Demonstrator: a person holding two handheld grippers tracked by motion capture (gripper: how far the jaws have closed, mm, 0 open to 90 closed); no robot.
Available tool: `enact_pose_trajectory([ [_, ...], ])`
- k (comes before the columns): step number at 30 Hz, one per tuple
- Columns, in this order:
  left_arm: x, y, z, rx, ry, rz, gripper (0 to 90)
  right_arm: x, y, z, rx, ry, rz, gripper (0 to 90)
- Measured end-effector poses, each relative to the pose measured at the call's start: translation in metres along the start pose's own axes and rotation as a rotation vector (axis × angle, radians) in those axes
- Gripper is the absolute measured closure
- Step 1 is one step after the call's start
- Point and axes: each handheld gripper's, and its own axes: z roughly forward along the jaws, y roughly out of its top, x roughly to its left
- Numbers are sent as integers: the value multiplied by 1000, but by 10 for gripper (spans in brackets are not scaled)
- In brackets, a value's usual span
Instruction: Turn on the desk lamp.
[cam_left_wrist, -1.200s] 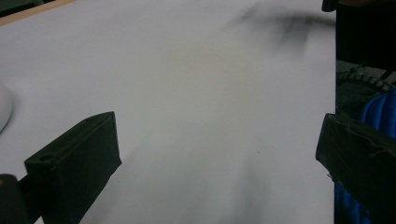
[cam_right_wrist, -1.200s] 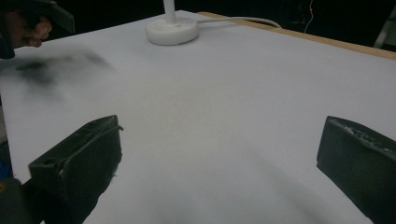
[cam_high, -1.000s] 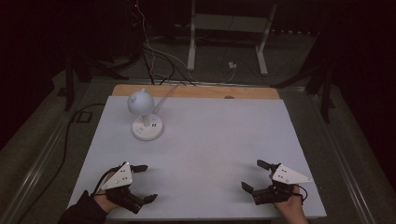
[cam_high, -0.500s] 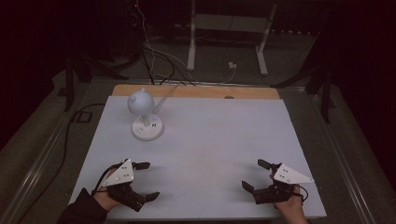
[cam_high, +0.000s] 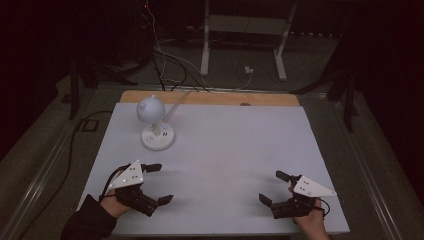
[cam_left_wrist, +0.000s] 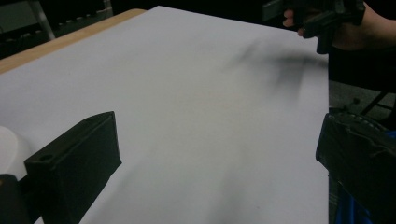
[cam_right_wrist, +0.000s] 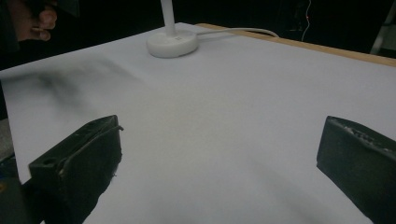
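L gripper (cam_high: 156, 183): jaws wide apart, holds nothing, near-left of table (cam_high: 235, 150).
R gripper (cam_high: 274, 187): jaws apart, holds nothing, near-right.
Lamp (cam_high: 156, 125): upright, far-left, nearest L gripper, well apart.

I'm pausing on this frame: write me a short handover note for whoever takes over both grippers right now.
Left gripper: open, holding nothing, low over the near-left of the white table.
Right gripper: open, holding nothing, near-right.
Desk lamp: stands far-left on its round base, head tilted down, cable running off the far edge; closer to the left gripper.
Done: nothing grasped or touched.
Left: probably reach for the lamp, likely with the left gripper.
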Motion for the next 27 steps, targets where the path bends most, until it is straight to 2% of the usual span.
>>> enact_pose_trajectory([
  [10,10,16,3,-28,41,-19,2,1,0,0,-1,4,1,0],
  [15,16,23,5,-40,80,-31,3,1,0,0,0,3,0,0],
  [27,29,27,11,-46,133,-64,3,1,0,0,-2,5,-1,0],
])
